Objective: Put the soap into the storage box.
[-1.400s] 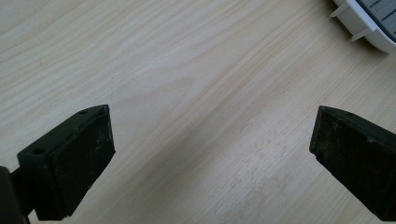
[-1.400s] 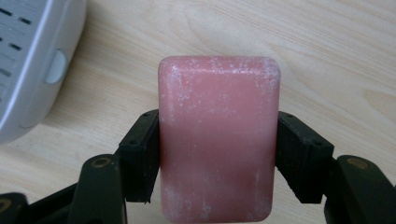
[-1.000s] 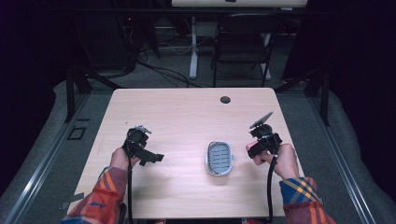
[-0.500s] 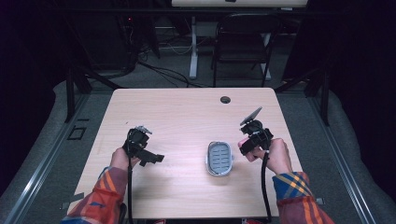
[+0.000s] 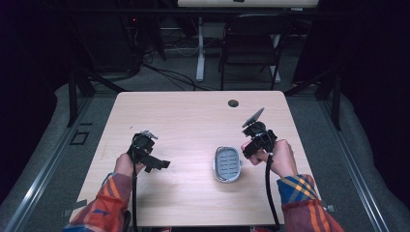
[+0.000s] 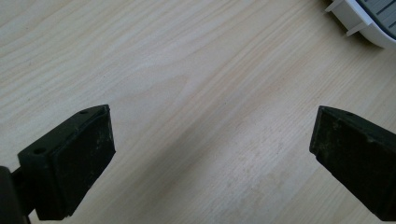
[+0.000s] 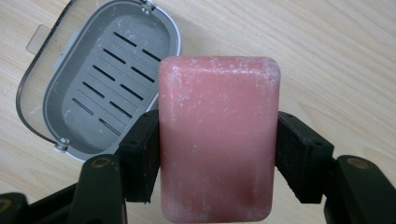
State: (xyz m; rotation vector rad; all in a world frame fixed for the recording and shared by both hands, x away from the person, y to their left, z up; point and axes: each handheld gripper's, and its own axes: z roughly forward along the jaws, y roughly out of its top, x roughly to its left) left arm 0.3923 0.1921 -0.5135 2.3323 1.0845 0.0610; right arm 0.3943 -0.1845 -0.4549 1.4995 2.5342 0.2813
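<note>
- Counter [image 5: 193, 116] of pale wood lay in front of me, with a small round hole [image 5: 233, 103] near its far edge.
- My left claw [image 5: 157, 164] sat over the near left part of the counter, held in my left hand [image 5: 126, 164], its sleeve striped in orange and blue.
- In the left gripper view that claw's two black jaws stood wide apart with bare wood grain between them; nothing was gripped.
- At the top right corner of the left gripper view I could see one white edge of the soap dish [image 6: 369, 21], well apart from the left jaws.
- The soap dish [image 5: 227, 164] lay flat on the counter right of centre, between my two hands and nearer the right one; it was an oval white dish with a grey slotted insert.
- In the right gripper view the dish had a clear rim or lid around it with small metal fittings at two ends; I could not tell which it was.
- My right claw [image 5: 247, 149] was just beside the dish on its right, held in my right hand [image 5: 280, 157].
- In the right gripper view the right claw was clamped on a pink soap bar [image 7: 218, 137], one jaw pad pressed on each long side.
- The bar was rectangular with rounded corners and whitish scuffs on its face.
- In that view the bar overlapped the near edge of the dish; whether it touched the dish I could not tell.
</note>
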